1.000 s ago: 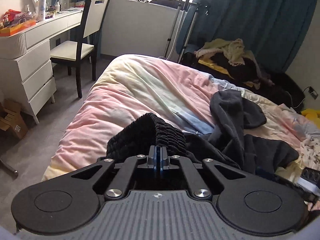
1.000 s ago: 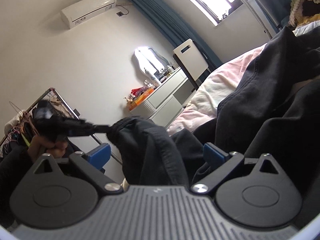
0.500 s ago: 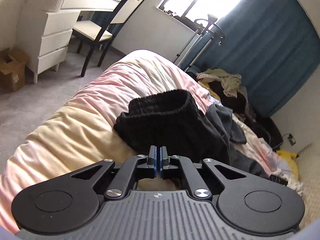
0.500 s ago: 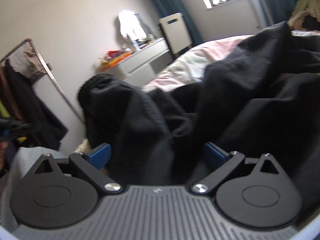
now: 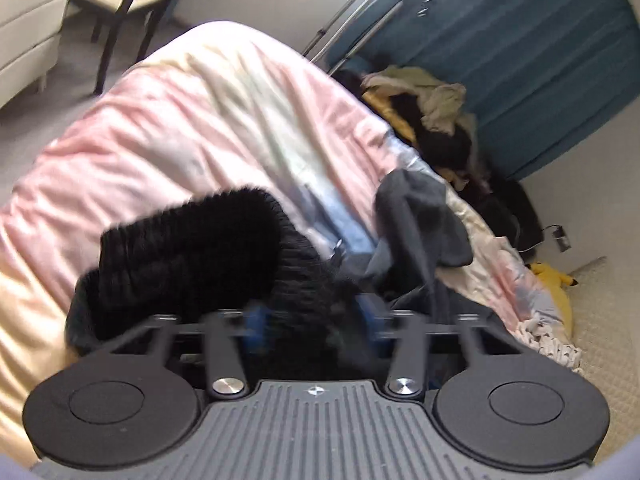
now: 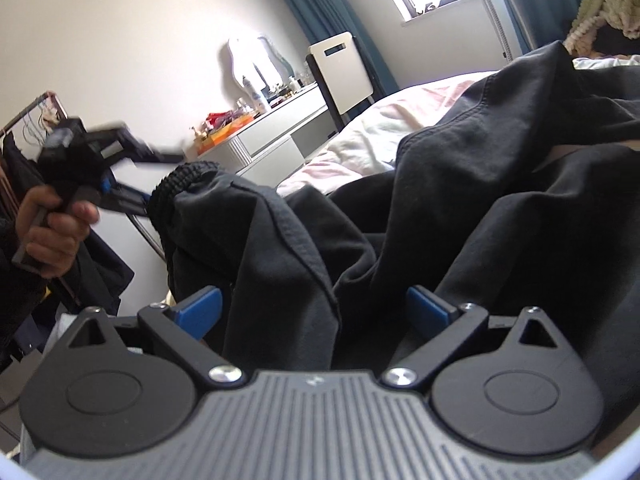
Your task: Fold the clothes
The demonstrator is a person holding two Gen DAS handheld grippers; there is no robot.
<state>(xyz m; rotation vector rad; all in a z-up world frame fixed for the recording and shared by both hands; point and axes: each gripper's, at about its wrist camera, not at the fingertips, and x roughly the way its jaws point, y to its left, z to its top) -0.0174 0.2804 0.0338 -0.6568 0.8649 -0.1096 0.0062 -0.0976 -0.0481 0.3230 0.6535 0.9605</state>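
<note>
In my left view, the black garment (image 5: 188, 256) lies on the bed (image 5: 192, 120) at lower centre, its fabric bunched between the parted fingers of the left tool (image 5: 310, 322). In my right view, the right tool (image 6: 314, 310) stands wide open with dark cloth draped between its 2 blue pads (image 6: 200, 310). The garment is black, creased, with a ribbed elastic waistband (image 6: 176, 184).

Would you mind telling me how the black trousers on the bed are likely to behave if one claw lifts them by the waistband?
The black trousers will probably flop and trail, since they lie in loose folds over the quilt. The ribbed waistband looks thick and bunched, so it likely grips well rather than slipping. Nothing about them looks fragile.
</note>
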